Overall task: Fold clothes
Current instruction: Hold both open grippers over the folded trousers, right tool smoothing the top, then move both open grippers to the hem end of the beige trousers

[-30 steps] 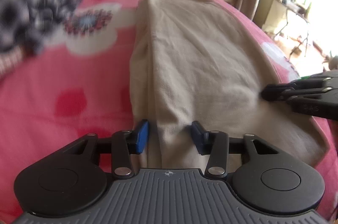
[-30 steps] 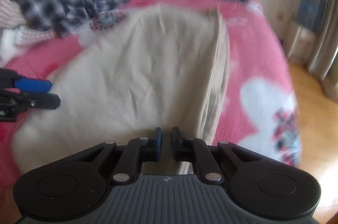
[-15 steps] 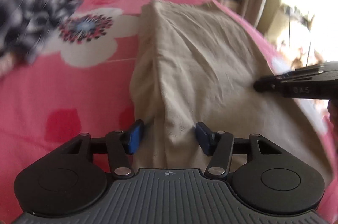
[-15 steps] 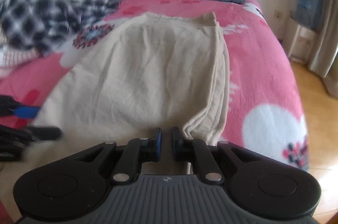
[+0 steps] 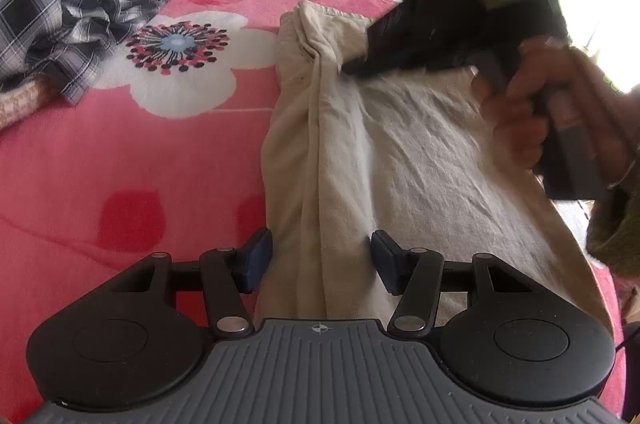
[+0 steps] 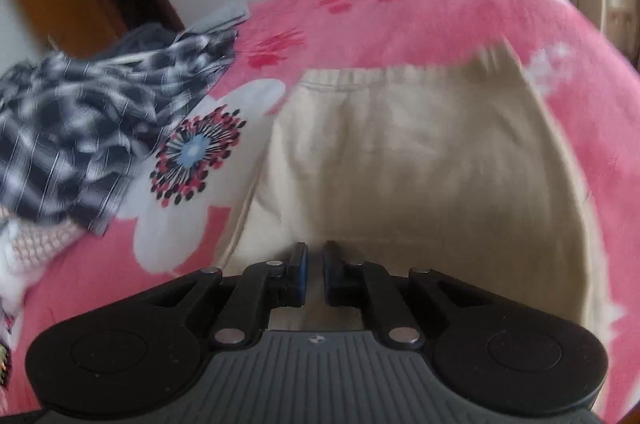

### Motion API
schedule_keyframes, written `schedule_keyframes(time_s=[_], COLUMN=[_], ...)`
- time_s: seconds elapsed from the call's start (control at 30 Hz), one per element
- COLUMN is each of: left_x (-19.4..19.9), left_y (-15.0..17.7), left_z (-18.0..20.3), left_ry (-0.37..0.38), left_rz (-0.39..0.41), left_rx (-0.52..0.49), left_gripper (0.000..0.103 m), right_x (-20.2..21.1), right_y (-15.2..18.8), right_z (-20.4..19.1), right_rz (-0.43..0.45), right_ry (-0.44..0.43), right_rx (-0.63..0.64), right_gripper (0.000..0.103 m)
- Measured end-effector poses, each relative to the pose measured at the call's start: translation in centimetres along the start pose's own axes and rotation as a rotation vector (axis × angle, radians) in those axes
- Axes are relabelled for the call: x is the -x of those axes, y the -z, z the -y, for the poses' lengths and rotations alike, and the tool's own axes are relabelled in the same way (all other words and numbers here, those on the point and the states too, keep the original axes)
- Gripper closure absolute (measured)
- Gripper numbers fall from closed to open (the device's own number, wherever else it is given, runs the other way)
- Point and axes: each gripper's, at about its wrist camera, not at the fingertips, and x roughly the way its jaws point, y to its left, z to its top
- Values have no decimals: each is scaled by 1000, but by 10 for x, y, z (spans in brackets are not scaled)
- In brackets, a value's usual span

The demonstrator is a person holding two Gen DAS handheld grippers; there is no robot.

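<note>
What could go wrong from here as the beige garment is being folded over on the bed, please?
The left gripper is open astride the beige garment's near edge, so nothing pins it and the fold may drag it askew. The right gripper looks nearly shut; if its hold is shallow, the layer could slip out.

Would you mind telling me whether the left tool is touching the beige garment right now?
Cannot tell. In the left wrist view the left tool is open, its pads straddling a ridge of the beige garment, but neither view plainly shows contact or a gap.
</note>
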Motion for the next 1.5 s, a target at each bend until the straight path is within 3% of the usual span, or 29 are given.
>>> schedule_keyframes(time_s=[0.13,0.23,0.33,0.5,0.57,0.6,0.67,0.73,0.83,1.07,1.17,1.27,1.33,1.5], left_x=[0,1,3,2,2,2,3,5,17,43,33,15,8,-10], left_y=[2,4,6,8,8,8,8,8,2,-30,-44,-47,-43,-33], left_z=[-5,-5,-7,-10,-11,-11,-10,-10,-9,-14,-15,-7,-7,-7], left_ry=[15,16,27,43,45,45,44,42,17,41,80,121,100,47], left_rz=[0,6,7,7,6,6,6,9,41,177,169,127,102,40], left_rx=[7,11,20,27,28,28,26,12,-19,-77,-78,-78,-82,-93], left_gripper=[48,48,48,48,47,47,47,47,48,48,48,48,48,48], right_x=[-2,-48,-61,2,-7,-20,-23,-14,25,139,179,175,162,162], right_y=[-24,-39,-46,-59,-62,-61,-64,-69,-75,-32,-5,26,40,57], right_z=[-10,3,19,41,64,80,98,106,94,50,42,34,31,25], right_rz=[95,79,89,184,125,80,72,88,116,6,-25,-108,-158,-177], right_ry=[-33,29,7,77,181,224,190,159,155,41,-30,-42,-20,-12], right_rx=[13,-11,-67,-60,-84,-111,-191,-249,-212,120,140,124,112,70], right_gripper=[94,96,100,91,89,93,99,95,93,93,93,93,93,96])
